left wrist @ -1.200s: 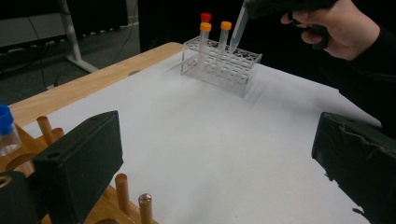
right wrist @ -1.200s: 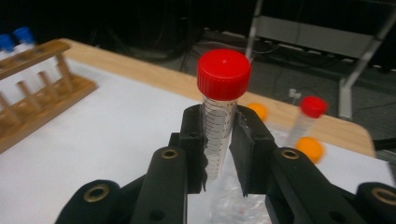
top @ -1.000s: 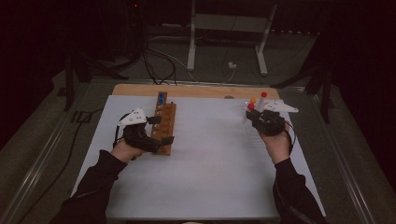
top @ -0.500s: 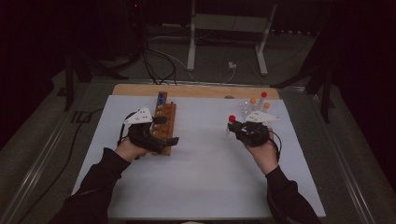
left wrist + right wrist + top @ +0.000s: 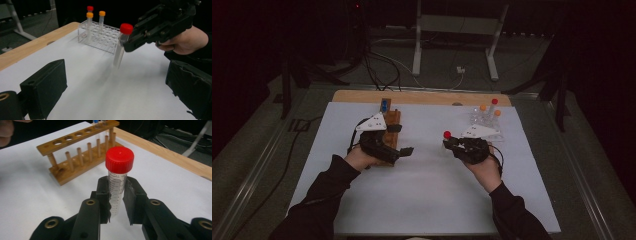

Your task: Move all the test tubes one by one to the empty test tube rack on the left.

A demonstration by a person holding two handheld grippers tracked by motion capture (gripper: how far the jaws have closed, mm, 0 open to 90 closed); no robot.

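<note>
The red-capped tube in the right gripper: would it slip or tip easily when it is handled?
The red-capped tube looks clear, smooth and empty, so it is probably light, stiff and somewhat slippery. The right gripper pinches it just below the cap, leaving the long body hanging free; it may swing. Its narrow, tapered bottom suggests it would tip without a rack.

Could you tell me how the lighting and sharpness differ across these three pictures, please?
High view: dim overall, the surroundings nearly black, the white table sheet the brightest area. Left gripper view: the clear plastic tube with a red screw cap blurs toward its lower tip, while the clear plastic rack behind stays fairly sharp. Right gripper view: evenly lit, that tube crisp, the wooden tube rack slightly softer.
</note>
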